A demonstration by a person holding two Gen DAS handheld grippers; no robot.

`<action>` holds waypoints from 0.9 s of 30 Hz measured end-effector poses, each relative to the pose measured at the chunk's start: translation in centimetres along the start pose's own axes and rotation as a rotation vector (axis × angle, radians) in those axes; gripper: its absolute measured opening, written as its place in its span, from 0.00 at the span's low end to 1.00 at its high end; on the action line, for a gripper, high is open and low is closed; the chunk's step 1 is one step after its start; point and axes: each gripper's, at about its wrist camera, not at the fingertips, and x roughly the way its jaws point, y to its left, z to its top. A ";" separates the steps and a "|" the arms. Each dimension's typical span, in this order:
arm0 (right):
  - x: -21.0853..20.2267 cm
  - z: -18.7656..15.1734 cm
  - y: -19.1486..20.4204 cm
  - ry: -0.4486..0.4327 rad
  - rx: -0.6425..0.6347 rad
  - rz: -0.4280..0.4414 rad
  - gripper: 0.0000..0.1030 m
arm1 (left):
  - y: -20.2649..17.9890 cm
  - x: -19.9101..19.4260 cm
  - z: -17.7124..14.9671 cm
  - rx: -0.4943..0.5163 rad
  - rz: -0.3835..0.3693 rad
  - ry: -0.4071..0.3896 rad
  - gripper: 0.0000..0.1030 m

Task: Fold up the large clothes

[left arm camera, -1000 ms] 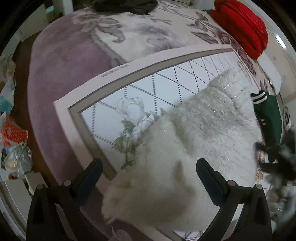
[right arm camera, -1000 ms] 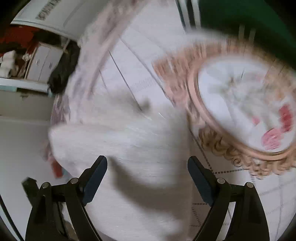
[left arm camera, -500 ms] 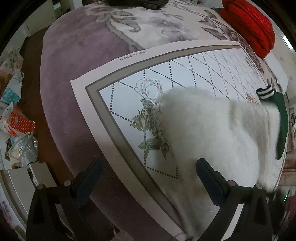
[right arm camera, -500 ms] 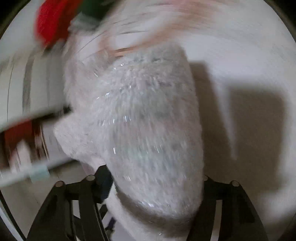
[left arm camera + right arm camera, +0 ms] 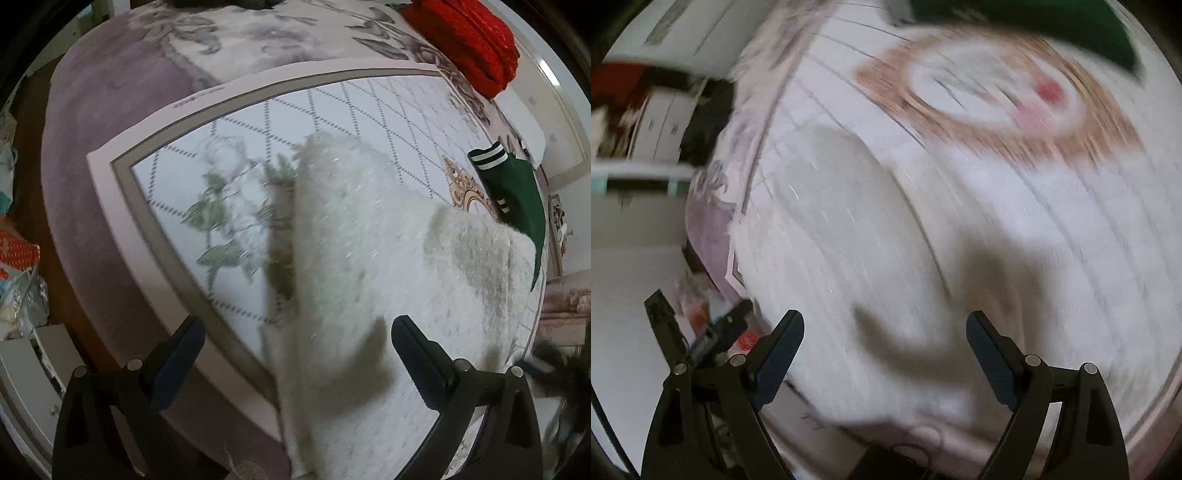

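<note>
- Folding is under way on the white fluffy garment [image 5: 369,266], which lies on the patterned mat [image 5: 258,122] over the bed, its near end hanging past the mat's near edge and a doubled-over layer on its right part.
- Left gripper [image 5: 295,354] hovers above the near end, jaws spread wide, pads clear of the fabric, gripping nothing.
- Right gripper [image 5: 884,350] has just been opening; the garment [image 5: 886,258] lies below its parted jaws, apparently untouched, though blur makes this uncertain.
- A green garment [image 5: 517,195] lies to the far right, waiting.
- Next, I judge, each gripper must drop to an edge, pinch it, and carry it across evenly.
</note>
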 end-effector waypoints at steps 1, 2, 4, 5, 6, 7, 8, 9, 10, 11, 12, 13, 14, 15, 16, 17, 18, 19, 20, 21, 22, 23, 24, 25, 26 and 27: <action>1.1 1.7 0.9 0.008 -0.056 -0.017 0.88 | -0.3 0.4 0.2 0.005 0.007 -0.002 1.00; 2.4 3.2 1.5 0.012 -0.089 -0.042 0.73 | -0.7 1.1 0.5 0.019 0.023 0.003 1.00; 4.3 6.6 2.3 0.028 -0.074 -0.024 0.16 | -1.0 2.6 0.6 0.054 0.078 0.028 1.00; 4.6 8.1 3.2 0.021 -0.049 0.006 0.15 | -0.8 3.3 0.6 0.063 0.093 0.043 1.00; 4.1 8.8 4.2 -0.016 -0.046 0.046 0.14 | -0.6 3.7 0.6 0.060 0.087 0.048 1.00; 3.6 9.1 5.2 -0.037 -0.058 0.077 0.14 | -0.1 4.1 0.6 0.046 0.070 0.053 1.00; 3.1 9.1 5.4 -0.051 -0.063 0.108 0.14 | 0.4 4.4 0.6 0.021 0.036 0.061 1.00; 3.2 9.4 5.3 -0.059 -0.055 0.116 0.13 | 1.0 4.6 0.7 -0.006 -0.006 0.067 1.00; 3.8 9.7 4.8 -0.067 -0.026 0.104 0.13 | 1.3 4.8 0.7 -0.024 -0.031 0.073 1.00; 4.9 9.8 3.5 -0.060 0.023 0.089 0.13 | 1.6 5.0 0.7 -0.040 -0.054 0.078 1.00; 7.1 10.6 3.1 -0.045 0.066 0.057 0.13 | 1.7 5.2 0.8 -0.058 -0.077 0.082 1.00; 9.6 11.1 1.6 -0.012 0.145 0.058 0.13 | 1.9 5.3 0.8 -0.073 -0.087 0.084 1.00; 11.0 11.4 0.7 0.006 0.200 0.090 0.12 | 1.9 5.2 0.9 -0.077 -0.085 0.079 1.00; 11.4 11.9 0.8 0.014 0.202 0.109 0.13 | 2.1 4.8 1.0 -0.083 -0.094 0.071 1.00; 11.2 12.5 1.5 0.028 0.174 0.090 0.15 | 2.1 4.2 1.2 -0.090 -0.103 0.063 1.00; 10.4 13.0 2.9 0.048 0.128 0.054 0.25 | 2.2 3.6 1.2 -0.096 -0.102 0.051 1.00; 9.8 13.2 3.8 0.058 0.090 0.038 0.37 | 2.5 2.9 1.2 -0.097 -0.098 0.037 1.00; 8.8 13.1 4.7 0.061 0.040 0.020 0.47 | 2.7 2.0 1.2 -0.096 -0.092 0.020 1.00; 8.2 13.0 5.2 0.053 0.008 0.004 0.71 | 3.0 1.3 1.0 -0.097 -0.084 0.001 1.00; 6.7 12.2 5.6 0.024 -0.019 -0.018 0.83 | 3.2 0.4 1.0 -0.100 -0.077 -0.016 1.00; 5.0 10.9 5.5 -0.017 -0.033 -0.023 0.83 | 3.2 0.0 1.0 -0.102 -0.072 -0.025 1.00; 3.3 9.2 4.8 -0.052 -0.031 -0.022 0.83 | 3.4 -0.7 1.0 -0.103 -0.063 -0.039 1.00; 2.0 7.6 4.0 -0.072 -0.013 -0.015 0.83 | 3.6 -1.2 1.0 -0.102 -0.051 -0.050 1.00; 0.8 5.3 2.4 -0.093 0.030 0.003 0.83 | 3.6 -1.5 1.1 -0.095 -0.045 -0.058 1.00; 0.1 3.2 1.1 -0.104 0.088 0.022 0.83 | 3.5 -1.6 1.2 -0.084 -0.039 -0.059 1.00; -0.5 1.4 -0.3 -0.110 0.147 0.034 0.86 | 3.1 -1.5 1.4 -0.062 -0.024 -0.058 1.00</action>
